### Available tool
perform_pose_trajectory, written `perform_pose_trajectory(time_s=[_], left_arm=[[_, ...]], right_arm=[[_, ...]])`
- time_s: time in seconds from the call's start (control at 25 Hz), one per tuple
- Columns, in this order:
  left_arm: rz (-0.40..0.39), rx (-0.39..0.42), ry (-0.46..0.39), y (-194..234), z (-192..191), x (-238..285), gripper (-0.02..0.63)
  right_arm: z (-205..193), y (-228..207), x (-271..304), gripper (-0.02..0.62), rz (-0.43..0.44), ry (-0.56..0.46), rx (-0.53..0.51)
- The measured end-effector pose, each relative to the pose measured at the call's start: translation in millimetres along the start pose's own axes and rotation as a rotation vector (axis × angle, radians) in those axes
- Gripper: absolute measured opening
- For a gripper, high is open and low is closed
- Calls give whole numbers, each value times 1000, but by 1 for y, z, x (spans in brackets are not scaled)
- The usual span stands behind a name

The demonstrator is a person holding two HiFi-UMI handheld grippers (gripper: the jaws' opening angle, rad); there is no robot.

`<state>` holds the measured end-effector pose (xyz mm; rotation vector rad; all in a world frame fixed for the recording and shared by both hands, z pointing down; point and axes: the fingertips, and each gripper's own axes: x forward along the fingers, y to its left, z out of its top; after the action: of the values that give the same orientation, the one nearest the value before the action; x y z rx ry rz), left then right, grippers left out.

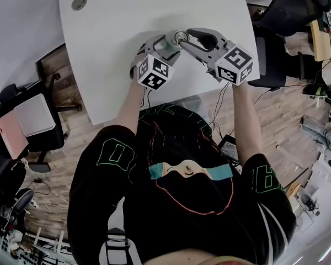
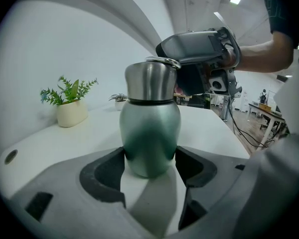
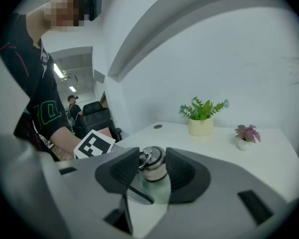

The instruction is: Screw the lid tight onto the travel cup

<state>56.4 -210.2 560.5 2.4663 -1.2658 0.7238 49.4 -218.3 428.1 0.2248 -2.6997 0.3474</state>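
Travel cup (image 2: pixel 149 128): stands upright on the white table (image 2: pixel 50 138), at the centre of the left gripper view; in the head view it lies at upper centre, between the two grippers.
Lid (image 2: pixel 150 81): steel, with a small ring on top; it sits level on the cup's mouth, directly above the green body.
Long axis: vertical, shared by cup and lid, so any tightening turn runs about this upright line.
Left gripper (image 2: pixel 149 159): enters from the lower edge of its view; its jaws are clamped on the cup's lower body, one dark pad against each flank.
Right gripper (image 3: pixel 152 166): reaches in from the upper right of the left gripper view and sits higher than the left one; its jaws bracket the lid, and both pads appear to bear on the lid's sides.
Deciding relation: the right gripper is at the lid and the left one below it on the body, meeting the axis from opposite sides.
Step in hand (judged): body braced, lid gripped, ready for a tightening twist.
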Motion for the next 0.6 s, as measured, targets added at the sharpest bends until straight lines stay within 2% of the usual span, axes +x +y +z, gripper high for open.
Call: perform_pose_trajectory(time_s=[0.36, 0.6], left_arm=[[1, 3, 4, -1, 1, 0, 330], [4, 6, 5, 1, 2, 0, 330]], right_arm=[[-1, -1, -5, 172, -261, -94, 132], [-1, 1, -8, 169, -433, -172, 180]])
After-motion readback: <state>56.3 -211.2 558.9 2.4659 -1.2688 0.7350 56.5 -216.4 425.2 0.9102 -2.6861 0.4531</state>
